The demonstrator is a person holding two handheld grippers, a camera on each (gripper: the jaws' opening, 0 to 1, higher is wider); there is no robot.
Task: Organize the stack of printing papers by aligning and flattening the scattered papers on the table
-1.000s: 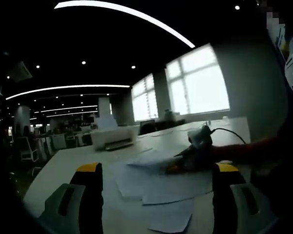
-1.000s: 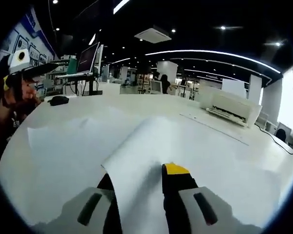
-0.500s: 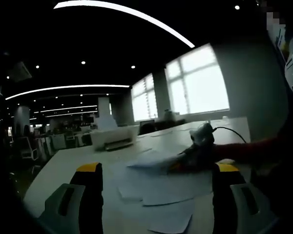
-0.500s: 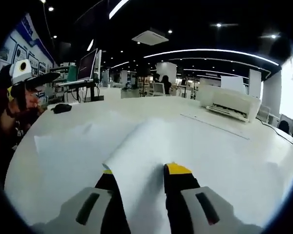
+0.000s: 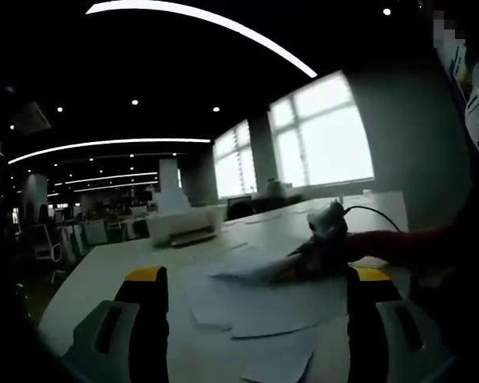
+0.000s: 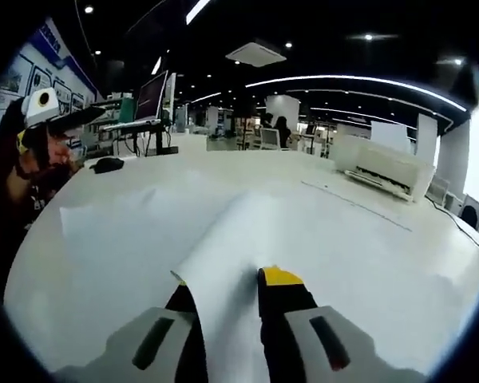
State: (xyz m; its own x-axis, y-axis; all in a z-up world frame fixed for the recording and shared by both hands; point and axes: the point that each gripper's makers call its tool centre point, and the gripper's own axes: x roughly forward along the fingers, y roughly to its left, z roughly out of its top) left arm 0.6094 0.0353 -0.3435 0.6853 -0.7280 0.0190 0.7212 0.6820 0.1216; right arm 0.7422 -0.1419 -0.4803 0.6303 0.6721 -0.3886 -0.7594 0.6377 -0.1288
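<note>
Now, in the left gripper view, the left gripper [image 5: 255, 319] hangs wide open over the table [image 5: 104, 271] with nothing in it. Loose papers [image 5: 263, 307] lie scattered just ahead of its jaws — and the right gripper [image 5: 323, 247] sits at their far edge, pinching one.

In the right gripper view, the right gripper [image 6: 227, 291] is squeezed on a sheet [image 6: 231, 239]. That sheet runs long, straight away from the fingertips [image 6: 279, 279] — so this hand is the nearer one. A printer [image 6: 383, 167] stands well apart.
</note>
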